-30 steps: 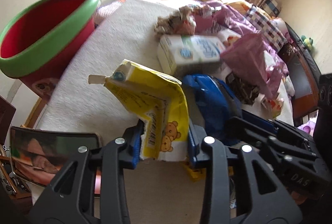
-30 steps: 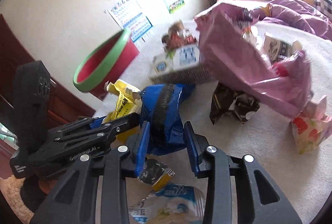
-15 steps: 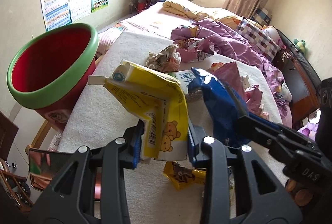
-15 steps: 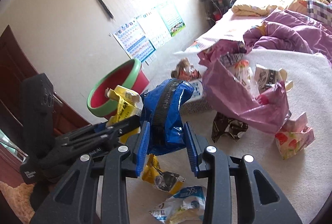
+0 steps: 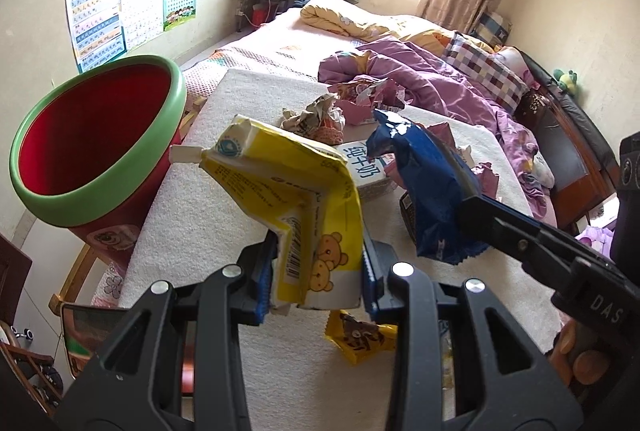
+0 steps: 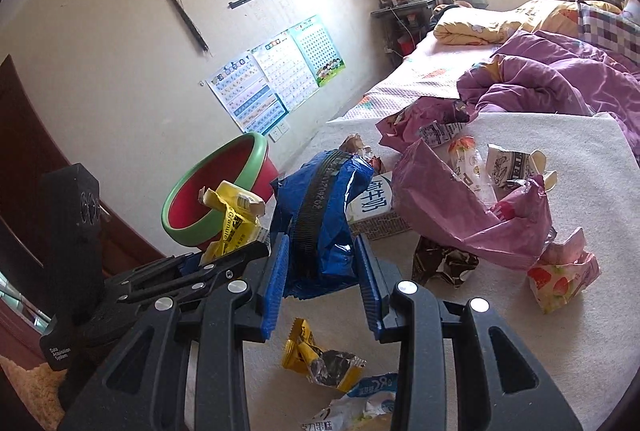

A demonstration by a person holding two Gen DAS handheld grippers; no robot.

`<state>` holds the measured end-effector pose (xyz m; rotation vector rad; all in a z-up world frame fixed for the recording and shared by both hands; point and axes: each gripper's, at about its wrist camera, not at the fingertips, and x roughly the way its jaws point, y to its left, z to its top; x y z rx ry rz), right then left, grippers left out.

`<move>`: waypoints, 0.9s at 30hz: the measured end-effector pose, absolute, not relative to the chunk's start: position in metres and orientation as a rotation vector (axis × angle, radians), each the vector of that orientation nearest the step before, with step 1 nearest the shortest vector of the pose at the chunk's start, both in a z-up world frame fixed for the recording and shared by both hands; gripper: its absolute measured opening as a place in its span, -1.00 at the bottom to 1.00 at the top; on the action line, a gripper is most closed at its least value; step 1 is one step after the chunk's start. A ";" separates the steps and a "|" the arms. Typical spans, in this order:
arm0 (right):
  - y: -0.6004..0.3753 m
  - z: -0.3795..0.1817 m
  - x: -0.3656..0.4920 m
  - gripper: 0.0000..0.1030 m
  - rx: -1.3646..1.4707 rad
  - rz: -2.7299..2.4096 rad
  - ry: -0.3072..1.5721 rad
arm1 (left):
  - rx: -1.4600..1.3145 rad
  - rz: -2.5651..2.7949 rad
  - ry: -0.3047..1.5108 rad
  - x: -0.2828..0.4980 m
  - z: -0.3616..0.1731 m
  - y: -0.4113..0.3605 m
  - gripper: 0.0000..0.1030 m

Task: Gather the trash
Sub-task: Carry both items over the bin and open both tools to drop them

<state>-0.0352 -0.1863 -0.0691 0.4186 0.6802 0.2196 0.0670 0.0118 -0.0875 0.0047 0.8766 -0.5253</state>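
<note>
Left claw clamped on yellow carton; right claw clamped on blue wrapper. Advised: carry over red bin singly, release only above its mouth.

Legible text:
- "DAS" on right claw body.
- "Data Acquisition System" on left claw body.
- "Granule" on yellow carton.
- "纯牛奶" on white milk box.
- "28" on white wrapper.
- Wall posters: print too small.
</note>
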 end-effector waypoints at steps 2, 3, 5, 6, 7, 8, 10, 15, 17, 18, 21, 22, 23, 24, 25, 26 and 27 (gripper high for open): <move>-0.181 -0.067 -0.034 -0.35 0.415 0.214 0.679 | 0.003 -0.535 0.883 0.070 -0.089 0.015 -0.35; -0.179 -0.066 -0.033 -0.35 0.413 0.212 0.677 | 0.001 -0.539 0.885 0.071 -0.090 0.016 -0.35; -0.173 -0.064 -0.032 -0.35 0.410 0.207 0.672 | 0.000 -0.548 0.887 0.074 -0.090 0.019 -0.35; -0.171 -0.063 -0.032 -0.35 0.409 0.205 0.670 | 0.000 -0.552 0.886 0.076 -0.089 0.021 -0.35; -0.168 -0.061 -0.031 -0.35 0.409 0.203 0.668 | -0.001 -0.556 0.883 0.078 -0.088 0.023 -0.35; -0.165 -0.060 -0.029 -0.35 0.408 0.201 0.666 | 0.000 -0.559 0.880 0.079 -0.087 0.025 -0.35; -0.159 -0.058 -0.028 -0.35 0.406 0.198 0.662 | 0.002 -0.565 0.870 0.081 -0.085 0.030 -0.35; -0.144 -0.051 -0.021 -0.35 0.403 0.197 0.651 | 0.007 -0.555 0.838 0.087 -0.077 0.050 -0.35; -0.138 -0.049 -0.018 -0.35 0.402 0.198 0.646 | 0.010 -0.547 0.829 0.090 -0.073 0.059 -0.35; -0.135 -0.047 -0.017 -0.35 0.401 0.199 0.643 | 0.009 -0.541 0.827 0.094 -0.072 0.065 -0.35; -0.124 -0.044 -0.012 -0.35 0.400 0.202 0.637 | -0.004 -0.509 0.818 0.104 -0.067 0.085 -0.35; -0.121 -0.044 -0.011 -0.35 0.400 0.203 0.637 | -0.004 -0.498 0.813 0.107 -0.066 0.090 -0.35; -0.119 -0.044 -0.009 -0.35 0.401 0.203 0.637 | -0.002 -0.483 0.808 0.110 -0.065 0.097 -0.35; -0.115 -0.044 -0.007 -0.35 0.401 0.203 0.639 | -0.002 -0.471 0.805 0.113 -0.064 0.103 -0.35; -0.112 -0.044 -0.005 -0.35 0.403 0.203 0.640 | -0.003 -0.461 0.802 0.116 -0.063 0.109 -0.35; -0.109 -0.044 -0.003 -0.35 0.405 0.204 0.641 | -0.004 -0.452 0.800 0.118 -0.063 0.114 -0.35; -0.106 -0.044 -0.002 -0.35 0.407 0.204 0.642 | -0.006 -0.443 0.799 0.121 -0.062 0.120 -0.35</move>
